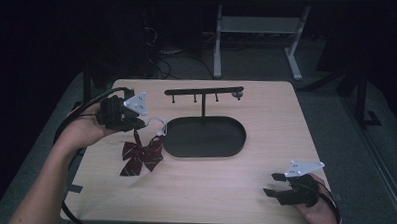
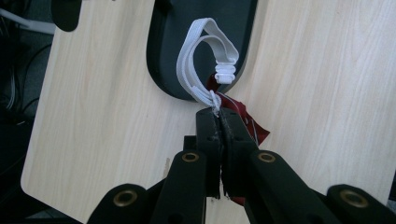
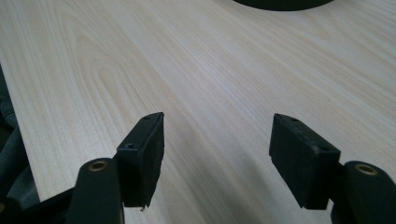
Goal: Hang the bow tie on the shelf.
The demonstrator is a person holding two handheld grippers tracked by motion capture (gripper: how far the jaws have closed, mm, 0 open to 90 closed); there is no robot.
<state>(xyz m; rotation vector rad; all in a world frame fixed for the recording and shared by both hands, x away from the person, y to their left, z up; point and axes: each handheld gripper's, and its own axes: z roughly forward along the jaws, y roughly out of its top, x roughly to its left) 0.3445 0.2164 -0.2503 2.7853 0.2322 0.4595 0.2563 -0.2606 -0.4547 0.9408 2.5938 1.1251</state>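
Pinching the white strap point(image 2: 198, 70) of the bow point(image 1: 142, 157), the left gripper point(image 1: 131, 120) has its fingers point(image 2: 208, 135) pressed together on the elastic just below its loop, which stands open ahead of the fingertips over the edge of the black tray point(image 1: 205, 137). The bow's dark red fabric hangs under and behind the fingers, its lower part seeming to rest on the desk point(image 1: 224, 188). The likely aim, as a judgement, is to hang the loop on a peg of the rack point(image 1: 203, 91) beyond the tray. Doing that well means keeping the pinch firm and low on the strap so the loop stays open, lifting until the bow clears the desk, and bringing the loop over a peg from above. The right gripper point(image 1: 279, 185) sits near the desk's front edge, fingers point(image 3: 142, 156) spread wide and holding nothing; it could steady the loop.
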